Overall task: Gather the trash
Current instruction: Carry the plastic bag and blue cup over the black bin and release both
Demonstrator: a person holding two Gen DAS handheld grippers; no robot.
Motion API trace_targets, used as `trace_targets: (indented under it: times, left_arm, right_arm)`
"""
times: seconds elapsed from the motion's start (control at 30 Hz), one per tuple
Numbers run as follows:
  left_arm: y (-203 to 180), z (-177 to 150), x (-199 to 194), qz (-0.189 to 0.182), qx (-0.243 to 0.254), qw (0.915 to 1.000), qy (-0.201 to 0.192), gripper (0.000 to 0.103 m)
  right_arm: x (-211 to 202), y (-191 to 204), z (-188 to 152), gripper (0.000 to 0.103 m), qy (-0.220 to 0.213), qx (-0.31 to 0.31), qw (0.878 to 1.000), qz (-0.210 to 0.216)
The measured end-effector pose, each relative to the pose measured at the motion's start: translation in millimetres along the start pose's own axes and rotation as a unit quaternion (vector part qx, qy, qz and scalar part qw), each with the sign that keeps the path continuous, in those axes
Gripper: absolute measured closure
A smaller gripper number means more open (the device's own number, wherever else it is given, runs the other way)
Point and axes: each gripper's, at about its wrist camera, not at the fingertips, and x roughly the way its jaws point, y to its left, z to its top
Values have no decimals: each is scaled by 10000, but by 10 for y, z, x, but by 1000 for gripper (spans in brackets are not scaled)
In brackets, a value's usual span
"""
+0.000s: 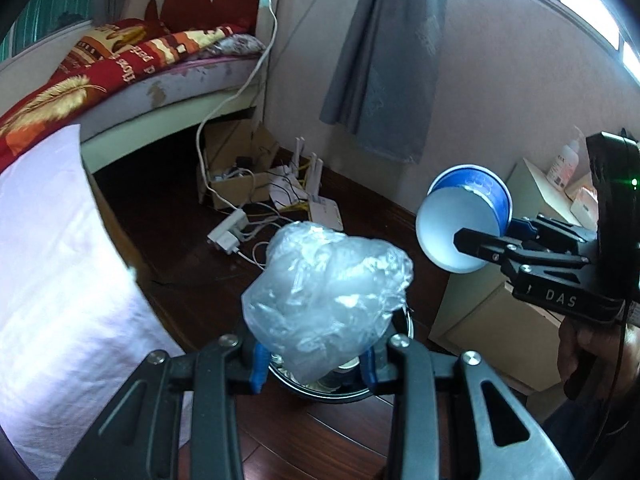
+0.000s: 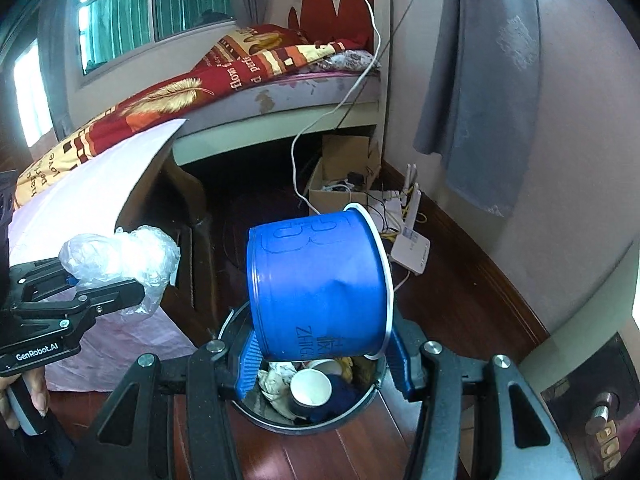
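Note:
My left gripper (image 1: 316,356) is shut on a crumpled clear plastic bag (image 1: 328,296), held just above a round metal trash bin (image 1: 320,394). The bag also shows in the right wrist view (image 2: 120,258), with the left gripper (image 2: 108,292) left of the bin. My right gripper (image 2: 324,356) is shut on a blue paper cup (image 2: 320,288), lying on its side directly over the bin (image 2: 360,404). The bin holds a white paper cup (image 2: 311,389) and crumpled scraps. In the left wrist view the blue cup (image 1: 464,216) and right gripper (image 1: 476,240) are at the right.
A table with a white cloth (image 1: 52,264) stands at the left. A bed with a red patterned blanket (image 2: 192,92) lies behind. A cardboard box (image 2: 340,184), a router (image 2: 412,244), a power strip (image 1: 228,234) and cables lie on the dark wood floor. A cabinet (image 1: 504,312) is at the right.

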Motion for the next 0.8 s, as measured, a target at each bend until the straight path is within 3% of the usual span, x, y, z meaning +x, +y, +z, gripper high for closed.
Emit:
trace_targets:
  times: [0.2,0.63,0.8]
  left_arm:
    - [-69,-76,229,-96,14,9996,278,66]
    - [-29,-265,805,-279,-34,9948,980,66]
    - [37,-319,1019,-291,-75,9920,1227,66]
  right_arm:
    - [135,-87,-142,48,196,-36,9998,37]
    - [927,-84,-569,48,1228,-362,9915,239]
    - [1197,-8,-588,48,1406,-485,9882,360]
